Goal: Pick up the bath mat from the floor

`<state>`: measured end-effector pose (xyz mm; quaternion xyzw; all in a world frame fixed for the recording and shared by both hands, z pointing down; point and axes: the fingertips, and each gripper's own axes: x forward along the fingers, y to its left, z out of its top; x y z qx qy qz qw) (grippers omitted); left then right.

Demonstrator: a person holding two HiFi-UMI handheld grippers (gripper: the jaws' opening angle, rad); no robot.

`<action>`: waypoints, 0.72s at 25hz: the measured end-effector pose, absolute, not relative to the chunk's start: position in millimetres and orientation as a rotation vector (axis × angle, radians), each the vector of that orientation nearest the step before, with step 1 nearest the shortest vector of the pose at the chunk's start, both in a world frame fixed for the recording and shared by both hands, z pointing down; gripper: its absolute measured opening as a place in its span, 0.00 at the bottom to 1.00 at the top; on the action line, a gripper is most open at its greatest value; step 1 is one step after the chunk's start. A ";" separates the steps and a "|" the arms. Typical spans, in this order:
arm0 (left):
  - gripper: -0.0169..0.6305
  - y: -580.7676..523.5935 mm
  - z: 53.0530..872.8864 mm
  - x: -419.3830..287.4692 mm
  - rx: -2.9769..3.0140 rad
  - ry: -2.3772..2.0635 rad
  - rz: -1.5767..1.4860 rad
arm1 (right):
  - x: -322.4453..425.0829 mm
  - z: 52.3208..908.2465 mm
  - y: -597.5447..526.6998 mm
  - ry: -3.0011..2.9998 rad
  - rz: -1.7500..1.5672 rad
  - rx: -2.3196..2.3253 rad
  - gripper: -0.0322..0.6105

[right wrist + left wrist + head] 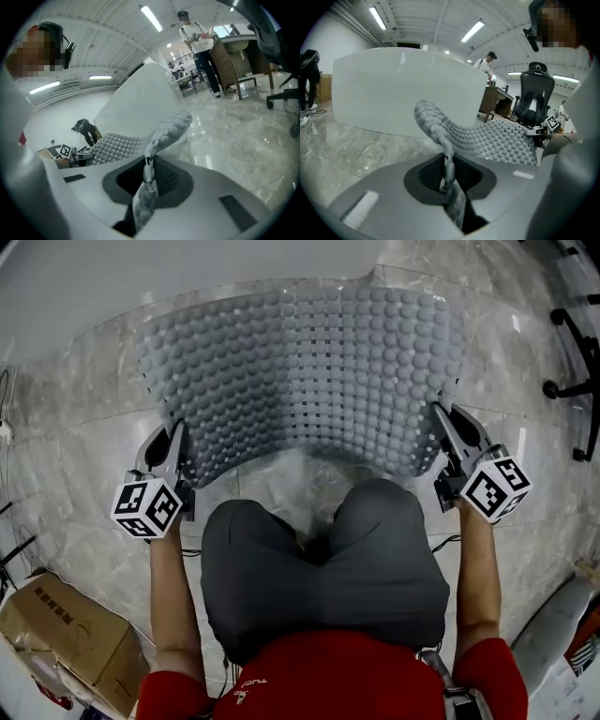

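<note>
tools: left gripper (178, 465) and right gripper (448, 448) each clamp narrow on a near corner of the bath mat (309, 371) | mat: sagging between them, far edge toward the tub (141, 268) | risk: thin limp edge may slip out if the hands spread or jerk

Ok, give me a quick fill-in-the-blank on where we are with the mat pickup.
The left gripper and right gripper are both ____ on the bath mat.
Its colour is ____.
The ____ box lies on the floor at the person's left.
Missing: shut; grey; cardboard.
</note>
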<state>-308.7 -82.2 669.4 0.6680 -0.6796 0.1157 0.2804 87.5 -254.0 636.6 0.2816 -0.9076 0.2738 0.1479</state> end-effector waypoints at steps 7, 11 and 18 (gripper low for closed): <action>0.11 -87.7 631.6 -305.4 1.870 -1.874 0.292 | 81.8 590.3 -256.0 -2.673 0.673 0.828 0.12; 0.11 -91.2 592.5 -301.0 1.894 -1.896 0.290 | 85.1 555.0 -259.7 -2.692 0.654 0.853 0.12; 0.11 -89.5 512.2 -302.4 1.904 -1.938 0.284 | 79.6 475.7 -259.0 -2.729 0.608 0.875 0.11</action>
